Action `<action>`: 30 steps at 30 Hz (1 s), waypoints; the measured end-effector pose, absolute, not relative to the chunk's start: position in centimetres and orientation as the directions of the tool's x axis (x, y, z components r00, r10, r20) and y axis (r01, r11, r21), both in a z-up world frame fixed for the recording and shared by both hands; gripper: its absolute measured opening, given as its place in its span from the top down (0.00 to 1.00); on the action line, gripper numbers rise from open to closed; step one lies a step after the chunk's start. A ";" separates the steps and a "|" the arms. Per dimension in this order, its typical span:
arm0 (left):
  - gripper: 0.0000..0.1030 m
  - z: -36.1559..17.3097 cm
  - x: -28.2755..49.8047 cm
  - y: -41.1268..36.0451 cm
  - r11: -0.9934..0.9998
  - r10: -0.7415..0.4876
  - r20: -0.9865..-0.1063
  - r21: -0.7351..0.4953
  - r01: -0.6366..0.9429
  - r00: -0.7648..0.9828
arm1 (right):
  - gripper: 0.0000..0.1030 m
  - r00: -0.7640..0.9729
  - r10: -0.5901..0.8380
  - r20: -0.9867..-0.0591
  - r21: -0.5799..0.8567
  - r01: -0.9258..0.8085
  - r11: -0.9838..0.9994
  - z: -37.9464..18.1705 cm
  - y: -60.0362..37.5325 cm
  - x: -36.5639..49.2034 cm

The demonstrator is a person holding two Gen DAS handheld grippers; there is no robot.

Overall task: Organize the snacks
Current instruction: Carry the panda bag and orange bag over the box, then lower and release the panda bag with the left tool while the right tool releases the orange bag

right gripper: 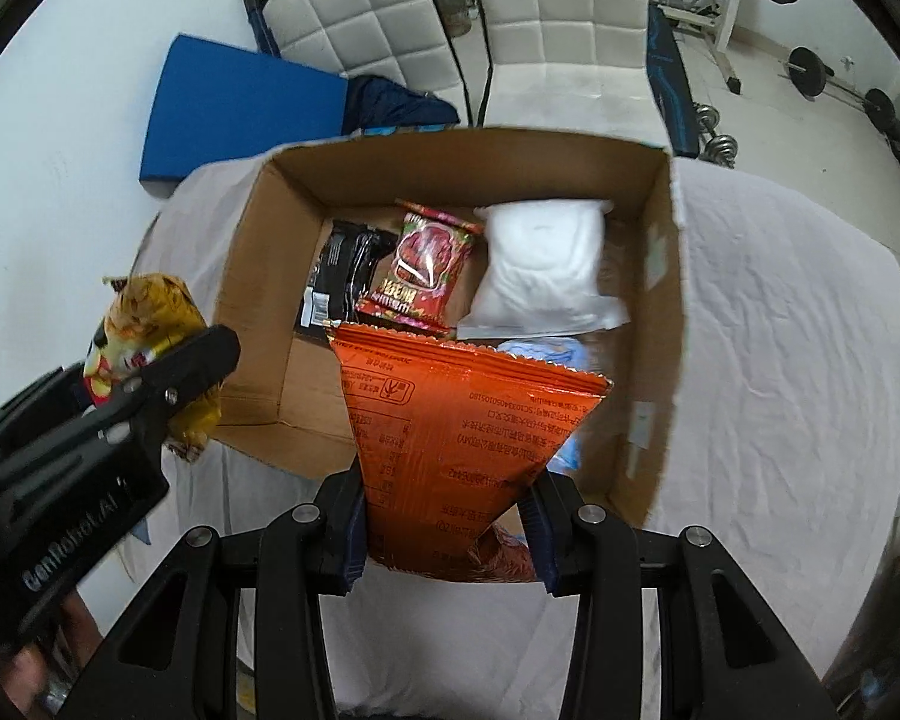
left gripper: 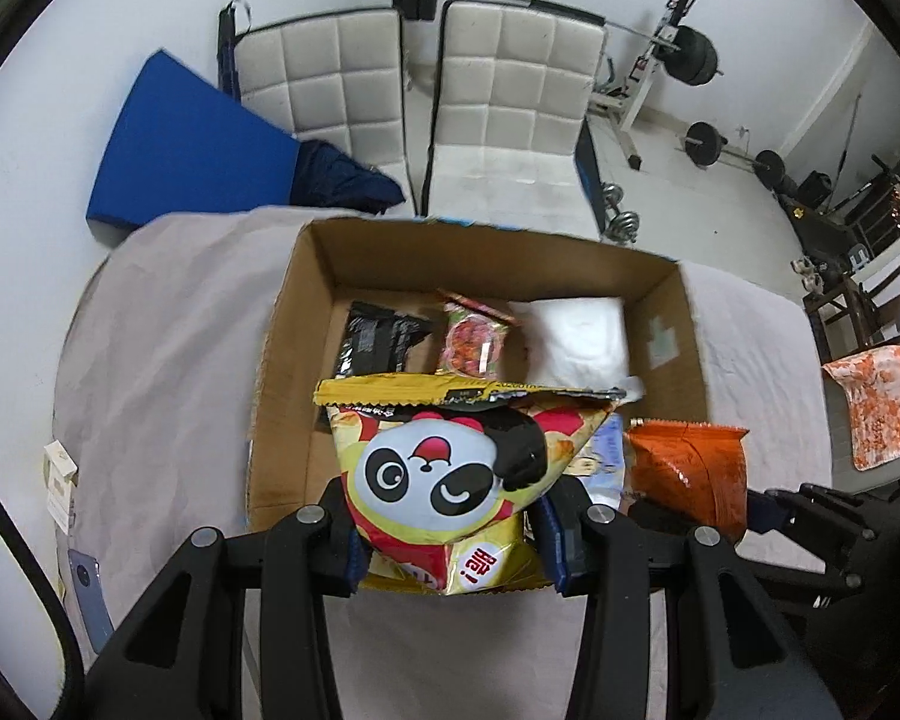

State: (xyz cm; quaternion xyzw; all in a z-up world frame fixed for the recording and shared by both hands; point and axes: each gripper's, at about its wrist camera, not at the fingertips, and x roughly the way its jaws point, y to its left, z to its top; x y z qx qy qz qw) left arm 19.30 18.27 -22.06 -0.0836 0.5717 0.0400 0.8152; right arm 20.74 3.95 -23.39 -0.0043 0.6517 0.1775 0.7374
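Two claws over an open cardboard box (right gripper: 252,276) standing on a cloth-covered tabletop (right gripper: 780,312). The left claw (left gripper: 447,540) is clamped on the lower part of a yellow panda chip bag (left gripper: 450,468), held upright above the near left part of the box. The right claw (right gripper: 447,531) is clamped on the narrow bottom end of an orange snack bag (right gripper: 450,420), which fans out above the near edge of the box.

Already lying inside, along the far wall: a black packet (right gripper: 345,270), a red packet (right gripper: 426,267) and a white pouch (right gripper: 540,264); a pale blue packet (right gripper: 546,354) shows just behind the orange bag.

Likely hazards, as judged from this arrangement:
- Both bags are puffed and gripped near one end only, so either may pivot or slip out before it is over free floor in the box.
- The two bags hang just beside each other; lowering both together could make them collide or snag on the near wall.
- A hard squeeze may crush the chips or burst a seam.
- A bag dropped onto the packets already inside may lie crooked.
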 end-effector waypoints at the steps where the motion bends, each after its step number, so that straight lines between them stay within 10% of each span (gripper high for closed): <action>1: 0.61 -22.9 19.7 18.7 0.983 -0.033 -0.945 -0.090 -0.161 0.326 | 0.57 0.070 0.257 -0.964 0.230 -0.265 0.936 -24.4 4.5 21.0; 30: 0.60 -40.1 24.2 23.4 0.943 -0.268 -0.957 -0.238 -0.231 -0.108 | 0.52 -0.108 0.227 -0.968 0.246 -0.226 0.942 -40.0 10.1 25.0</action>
